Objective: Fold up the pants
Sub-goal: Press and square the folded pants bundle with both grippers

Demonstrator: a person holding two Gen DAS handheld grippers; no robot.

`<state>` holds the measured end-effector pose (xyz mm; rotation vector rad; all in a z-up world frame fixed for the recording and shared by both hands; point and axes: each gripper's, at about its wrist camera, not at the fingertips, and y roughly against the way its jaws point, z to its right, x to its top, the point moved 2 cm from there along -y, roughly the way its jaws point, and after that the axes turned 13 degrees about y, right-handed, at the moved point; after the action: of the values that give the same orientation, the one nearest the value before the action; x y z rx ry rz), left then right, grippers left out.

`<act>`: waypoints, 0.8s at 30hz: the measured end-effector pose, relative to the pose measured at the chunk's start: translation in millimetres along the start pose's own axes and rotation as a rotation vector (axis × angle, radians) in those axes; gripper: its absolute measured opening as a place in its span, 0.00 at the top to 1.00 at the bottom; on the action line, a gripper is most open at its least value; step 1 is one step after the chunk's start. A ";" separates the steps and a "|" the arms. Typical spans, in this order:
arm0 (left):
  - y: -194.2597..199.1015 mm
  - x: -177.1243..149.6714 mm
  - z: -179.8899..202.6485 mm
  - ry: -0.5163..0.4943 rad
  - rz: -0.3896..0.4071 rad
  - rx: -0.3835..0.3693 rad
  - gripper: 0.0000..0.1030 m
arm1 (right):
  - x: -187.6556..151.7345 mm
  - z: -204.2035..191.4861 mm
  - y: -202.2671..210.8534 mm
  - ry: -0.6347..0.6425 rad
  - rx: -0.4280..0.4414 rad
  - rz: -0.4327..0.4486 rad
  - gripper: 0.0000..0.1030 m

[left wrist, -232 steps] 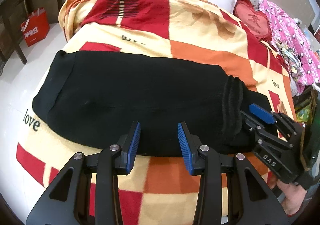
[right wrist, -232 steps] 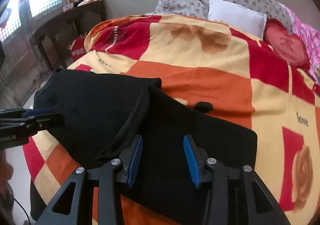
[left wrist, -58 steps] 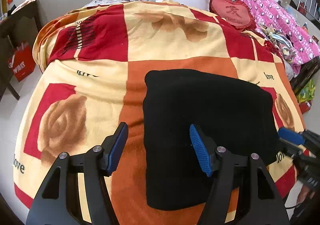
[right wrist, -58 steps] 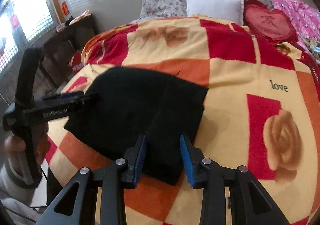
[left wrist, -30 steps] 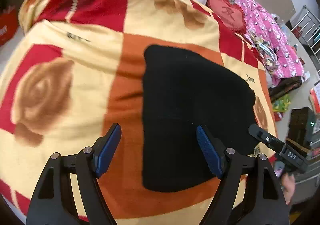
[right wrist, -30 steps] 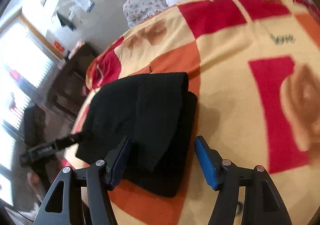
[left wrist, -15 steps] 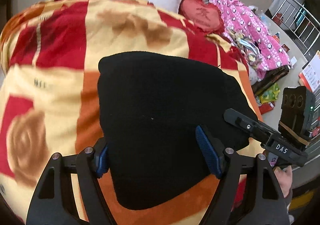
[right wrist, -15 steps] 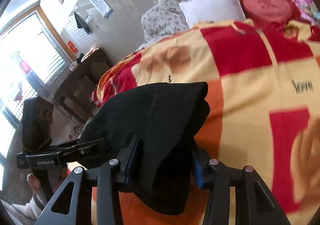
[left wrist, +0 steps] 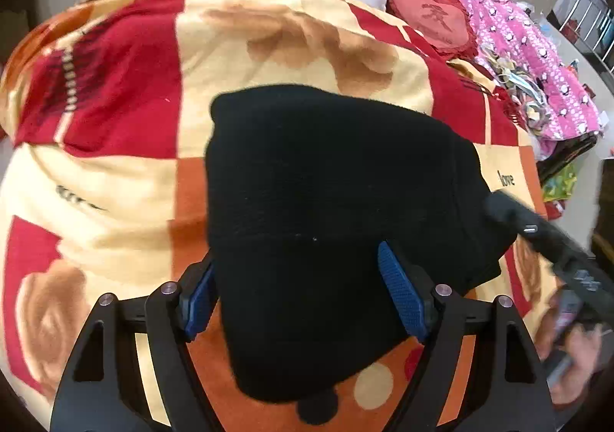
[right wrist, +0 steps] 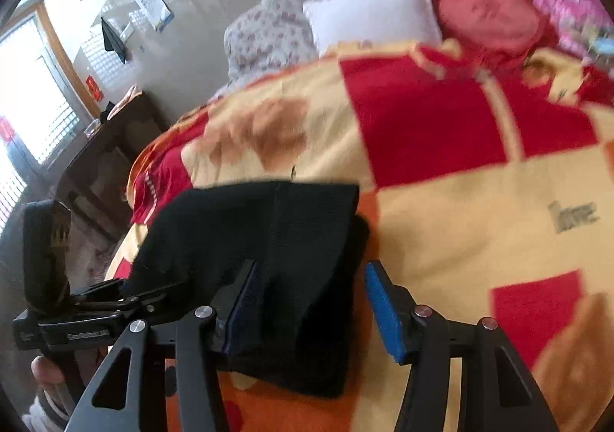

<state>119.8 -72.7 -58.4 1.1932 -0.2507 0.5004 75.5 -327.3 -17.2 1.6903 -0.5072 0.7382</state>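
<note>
Left wrist view: my left gripper (left wrist: 303, 292) stands wide around the folded black pants (left wrist: 326, 201) on the blanket (left wrist: 268, 44); my right gripper (right wrist: 314, 301) also wide, at the pants' side.

Daylight floods my right view from the window (right wrist: 23, 94), which blows out to white. Beyond it, the white pillow (right wrist: 372, 19) and blanket (right wrist: 479, 201) smear with motion blur. My left view is sharper, evenly lit, with dark fisheye corners bending the edges.
</note>
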 end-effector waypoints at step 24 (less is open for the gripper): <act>48.5 -26.7 8.3 -0.063 0.261 0.205 0.23 | -10.8 -60.4 22.0 0.161 -0.138 -0.005 0.47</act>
<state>73.2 -73.4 -27.3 1.3853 -0.4199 0.7301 40.6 -274.6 -1.2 1.4899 -0.4310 0.8093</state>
